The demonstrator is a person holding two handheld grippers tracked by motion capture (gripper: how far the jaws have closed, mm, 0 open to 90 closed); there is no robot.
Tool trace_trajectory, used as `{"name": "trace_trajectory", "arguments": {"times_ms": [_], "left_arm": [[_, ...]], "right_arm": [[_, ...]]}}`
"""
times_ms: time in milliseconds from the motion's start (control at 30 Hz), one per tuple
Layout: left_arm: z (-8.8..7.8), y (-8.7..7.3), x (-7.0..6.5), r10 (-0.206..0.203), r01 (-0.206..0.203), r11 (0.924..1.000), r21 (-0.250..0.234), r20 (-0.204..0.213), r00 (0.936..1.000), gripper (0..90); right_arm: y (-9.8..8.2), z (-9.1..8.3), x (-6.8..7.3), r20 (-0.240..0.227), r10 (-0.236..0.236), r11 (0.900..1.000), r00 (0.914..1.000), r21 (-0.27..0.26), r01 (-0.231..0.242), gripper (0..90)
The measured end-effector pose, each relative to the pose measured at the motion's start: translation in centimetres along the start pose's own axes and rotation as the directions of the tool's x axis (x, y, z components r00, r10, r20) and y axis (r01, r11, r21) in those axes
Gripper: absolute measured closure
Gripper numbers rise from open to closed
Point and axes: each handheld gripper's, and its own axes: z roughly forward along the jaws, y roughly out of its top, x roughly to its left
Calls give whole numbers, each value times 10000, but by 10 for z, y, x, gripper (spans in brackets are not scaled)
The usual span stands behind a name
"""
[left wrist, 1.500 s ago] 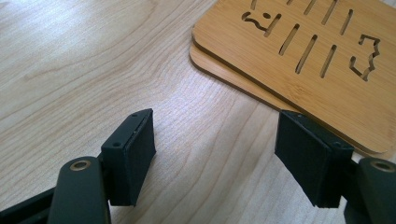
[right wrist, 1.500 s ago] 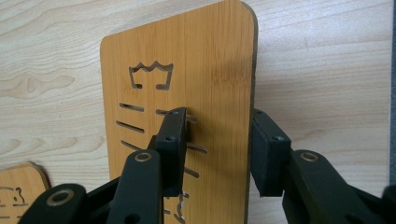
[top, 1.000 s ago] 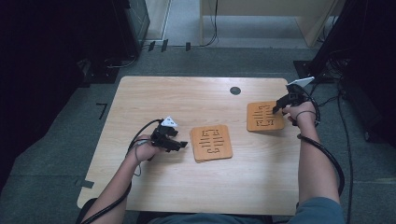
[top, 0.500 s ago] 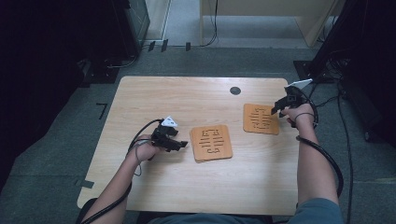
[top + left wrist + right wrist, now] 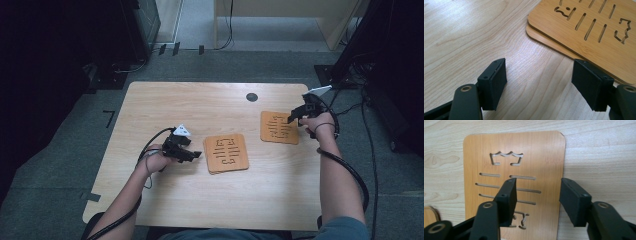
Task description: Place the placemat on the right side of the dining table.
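Our right gripper [image 5: 537, 202] had just been widening its jaws, and they stood apart with nothing pinched: one over the flat, rounded-corner bamboo coaster with cut slots [image 5: 524, 165], the other past its edge over bare wood. That coaster [image 5: 280, 127] lay flat near the right edge of the light wooden table [image 5: 165, 105], just below a small dark round hole [image 5: 252, 97]. Our left gripper [image 5: 539, 86] held its jaws about half open and empty above the tabletop. Just beside it lay a stack of two matching slotted bamboo coasters [image 5: 584, 27], the upper slightly offset on the lower, near the table's middle [image 5: 226, 152]. Cables trailed from both grippers along our forearms.
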Motion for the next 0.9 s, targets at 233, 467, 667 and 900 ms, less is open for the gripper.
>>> {"name": "trace_trajectory", "arguments": {"times_ms": [233, 467, 667, 900], "left_arm": [[0, 0, 0, 3, -3, 10000, 30, -37, 10000, 269], [0, 0, -1, -24, 24, 10000, 23, -52, 10000, 267], [0, 0, -1, -13, 13, 10000, 22, -75, 10000, 264], [1, 1, -2, 8, -8, 10000, 12, -95, 10000, 264]], "right_arm": [[-5, -1, 9, -65, -426, 9989, 9991, -220, 424, 347], [-10, -3, 15, 3, -770, 9966, 9970, -303, 770, 299], [-15, -3, 18, 46, -955, 9947, 9954, -378, 956, 268], [-21, -2, 20, 71, -1170, 9923, 9931, -407, 1172, 235]]}}
